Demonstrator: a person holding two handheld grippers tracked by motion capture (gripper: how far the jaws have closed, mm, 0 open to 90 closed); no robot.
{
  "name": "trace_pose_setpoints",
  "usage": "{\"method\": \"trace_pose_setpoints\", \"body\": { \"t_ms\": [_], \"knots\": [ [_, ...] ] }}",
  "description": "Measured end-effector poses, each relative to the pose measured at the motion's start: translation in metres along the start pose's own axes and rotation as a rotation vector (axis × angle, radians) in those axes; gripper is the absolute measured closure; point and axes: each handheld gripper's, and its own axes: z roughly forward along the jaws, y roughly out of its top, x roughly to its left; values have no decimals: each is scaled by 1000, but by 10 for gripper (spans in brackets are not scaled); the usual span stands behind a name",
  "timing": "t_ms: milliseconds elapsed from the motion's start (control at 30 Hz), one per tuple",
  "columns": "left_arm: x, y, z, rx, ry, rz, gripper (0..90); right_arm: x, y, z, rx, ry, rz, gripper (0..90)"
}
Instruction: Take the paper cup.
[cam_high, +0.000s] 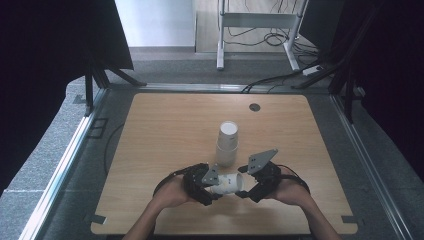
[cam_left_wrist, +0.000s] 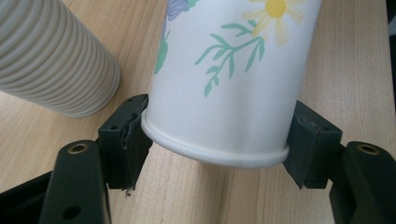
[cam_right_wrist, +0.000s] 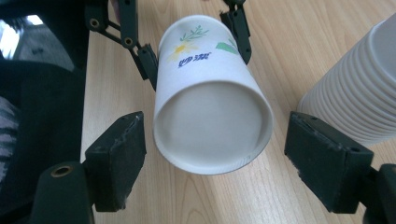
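A white paper cup (cam_high: 226, 183) printed with flowers lies on its side just above the wooden table (cam_high: 160, 135), near the front edge. My left gripper (cam_high: 213, 183) is shut on it close to the rolled rim; in the left gripper view both pads press the cup (cam_left_wrist: 233, 79) at the rim. My right gripper (cam_high: 246, 186) stands open at the cup's base end. In the right gripper view the recessed base of the cup (cam_right_wrist: 212, 126) faces the camera, and both pads stand apart from it. The left gripper (cam_right_wrist: 196, 53) holds the cup's far end there.
An upright stack of white paper cups (cam_high: 227, 142) stands just behind the grippers, mid-table, close to the held cup. A round cable hole (cam_high: 255, 107) sits near the table's far edge. Black curtains flank both sides; desk legs and cables lie beyond.
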Motion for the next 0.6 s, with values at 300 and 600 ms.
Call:
{"method": "trace_pose_setpoints", "body": {
  "t_ms": [300, 600],
  "knots": [
    [-3, 13, -1, 79, 24, 54, 308, 2, 9, 9, 102, 4, -28, 212],
    [-4, 22, -2, 139, 44, 92, 309, 3, 13, 21, 180, 8, -52, 230]
  ]
}}
